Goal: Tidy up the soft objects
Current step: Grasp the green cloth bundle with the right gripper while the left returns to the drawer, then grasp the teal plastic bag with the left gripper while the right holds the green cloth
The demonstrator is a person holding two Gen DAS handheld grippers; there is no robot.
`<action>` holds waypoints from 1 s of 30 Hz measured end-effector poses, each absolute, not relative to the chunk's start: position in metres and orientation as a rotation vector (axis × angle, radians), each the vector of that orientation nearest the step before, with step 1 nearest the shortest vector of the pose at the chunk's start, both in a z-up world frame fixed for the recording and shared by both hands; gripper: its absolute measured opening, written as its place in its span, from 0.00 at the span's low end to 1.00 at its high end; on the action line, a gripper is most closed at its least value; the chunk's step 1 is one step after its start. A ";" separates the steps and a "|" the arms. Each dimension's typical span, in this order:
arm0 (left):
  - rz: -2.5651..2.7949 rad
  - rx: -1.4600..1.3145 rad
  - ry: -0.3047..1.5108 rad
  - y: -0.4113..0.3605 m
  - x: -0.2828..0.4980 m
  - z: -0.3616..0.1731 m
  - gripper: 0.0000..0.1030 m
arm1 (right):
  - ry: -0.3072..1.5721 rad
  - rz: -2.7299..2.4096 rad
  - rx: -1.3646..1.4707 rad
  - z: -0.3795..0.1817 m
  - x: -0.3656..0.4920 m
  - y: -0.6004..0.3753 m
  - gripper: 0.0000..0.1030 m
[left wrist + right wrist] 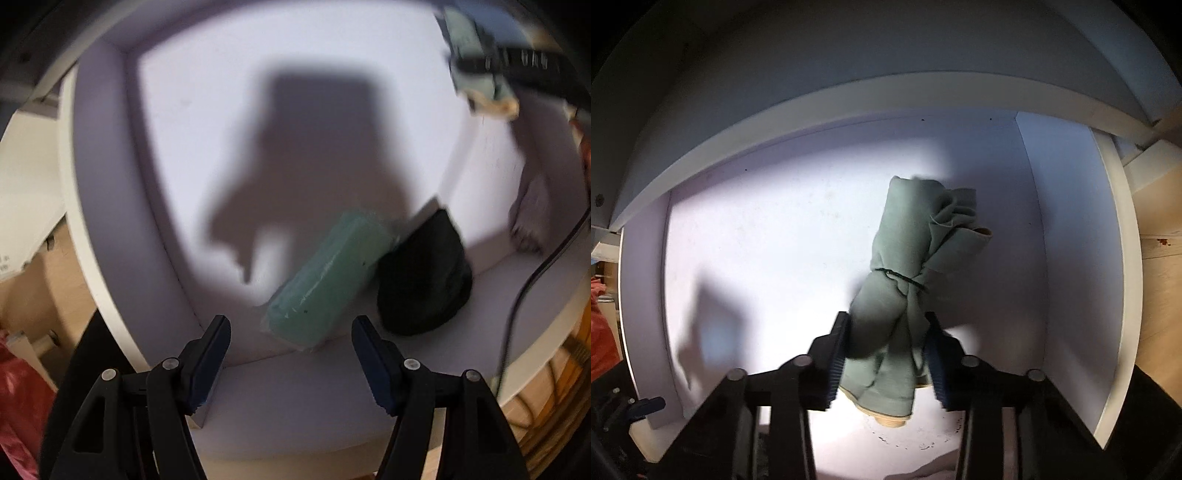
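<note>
A mint-green wrapped soft pack [332, 273] lies slanted on the floor of a white cubby [110, 166], touching a black soft pouch [424, 280] on its right. My left gripper [291, 323] hangs open just above the pack's near end, with nothing between its fingers. In the right wrist view, a grey-green cloth roll [916, 236] tied with a dark band sits between the pads of my right gripper [886, 319], which is shut on its lower half over a white cubby floor [757, 240]. That roll [465, 37] and the right gripper [517, 62] also show blurred at the left view's top right.
A grey fuzzy item [532, 210] leans at the cubby's right side, and a black cable [517, 295] runs down past it. A red bag [18, 398] and cardboard [29, 288] lie outside on the left. Wooden flooring [1160, 258] shows beyond the right wall.
</note>
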State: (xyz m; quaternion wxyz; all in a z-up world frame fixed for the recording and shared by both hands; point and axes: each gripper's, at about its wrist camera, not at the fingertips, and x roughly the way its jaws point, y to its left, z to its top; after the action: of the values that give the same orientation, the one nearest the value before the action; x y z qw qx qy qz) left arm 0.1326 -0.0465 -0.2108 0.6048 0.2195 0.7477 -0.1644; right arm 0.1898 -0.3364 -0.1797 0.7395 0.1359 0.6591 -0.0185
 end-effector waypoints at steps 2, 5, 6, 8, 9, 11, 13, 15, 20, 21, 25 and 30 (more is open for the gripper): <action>-0.386 0.572 1.734 -0.054 0.129 -0.220 0.67 | 1.448 -0.040 0.307 -0.180 0.192 -0.336 0.32; -0.389 0.602 1.735 -0.059 0.127 -0.228 0.67 | 1.458 -0.037 0.316 -0.181 0.190 -0.337 0.31; -0.388 0.633 1.726 -0.061 0.127 -0.231 0.67 | 1.462 -0.036 0.315 -0.181 0.189 -0.337 0.31; -0.380 0.671 1.707 -0.066 0.126 -0.235 0.67 | 1.469 -0.037 0.309 -0.183 0.190 -0.338 0.31; -0.369 0.673 1.694 -0.067 0.127 -0.236 0.67 | 1.470 -0.036 0.305 -0.183 0.190 -0.337 0.31; -0.331 0.617 1.677 -0.064 0.133 -0.236 0.64 | 1.471 -0.033 0.301 -0.183 0.188 -0.336 0.31; -0.275 0.463 1.695 -0.052 0.143 -0.235 0.64 | 1.471 -0.033 0.305 -0.183 0.187 -0.337 0.31; -0.258 0.308 1.714 -0.040 0.148 -0.233 0.64 | 1.473 -0.034 0.310 -0.185 0.203 -0.347 0.31; -0.333 0.130 1.785 -0.041 0.138 -0.237 0.64 | 1.471 -0.040 0.309 -0.184 0.200 -0.346 0.31; -0.350 0.113 1.792 -0.043 0.136 -0.237 0.64 | 1.470 -0.040 0.304 -0.183 0.198 -0.345 0.31; -0.341 0.072 1.721 -0.044 0.139 -0.222 0.64 | 1.471 -0.045 0.305 -0.184 0.195 -0.344 0.32; -0.331 0.087 1.656 -0.048 0.138 -0.216 0.64 | 1.443 -0.061 0.303 -0.182 0.200 -0.344 0.36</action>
State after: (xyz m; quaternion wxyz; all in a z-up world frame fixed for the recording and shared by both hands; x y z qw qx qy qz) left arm 0.1381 -0.0476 -0.2157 0.6634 0.0383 0.7328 -0.1463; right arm 0.2003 -0.3443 -0.1823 0.7399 0.1381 0.6579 -0.0277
